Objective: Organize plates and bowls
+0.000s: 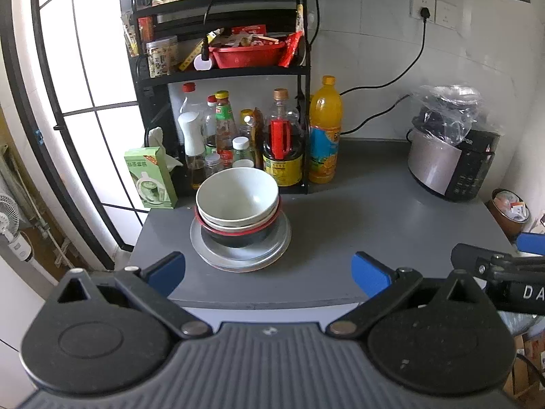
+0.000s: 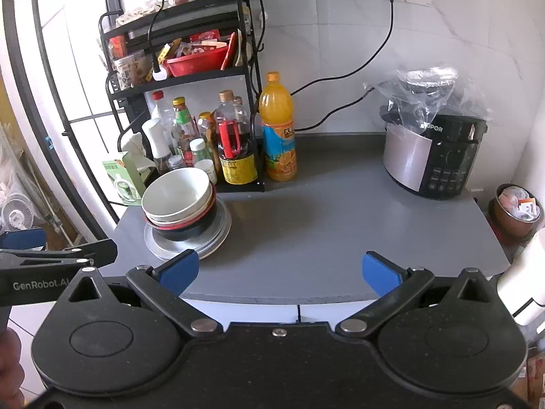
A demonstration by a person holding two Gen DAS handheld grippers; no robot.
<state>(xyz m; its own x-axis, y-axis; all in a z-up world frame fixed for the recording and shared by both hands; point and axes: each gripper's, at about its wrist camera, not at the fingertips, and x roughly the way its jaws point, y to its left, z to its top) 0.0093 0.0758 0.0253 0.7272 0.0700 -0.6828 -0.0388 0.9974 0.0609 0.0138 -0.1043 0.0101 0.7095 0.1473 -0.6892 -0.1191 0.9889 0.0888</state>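
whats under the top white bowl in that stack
Under the top white bowl sits a second white bowl, then a black bowl with a red rim, all resting on stacked grey plates. The plate count and the lower bowls' insides are hidden.

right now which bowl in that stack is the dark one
The bottom bowl: black with a red rim, sitting directly on the metal plates. The two bowls nested above it, including the top bowl, are pale off-white.

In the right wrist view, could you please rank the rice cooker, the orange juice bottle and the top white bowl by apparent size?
1. rice cooker, largest
2. orange juice bottle and top white bowl: similar, and the bowl sits nearer, so unranked.
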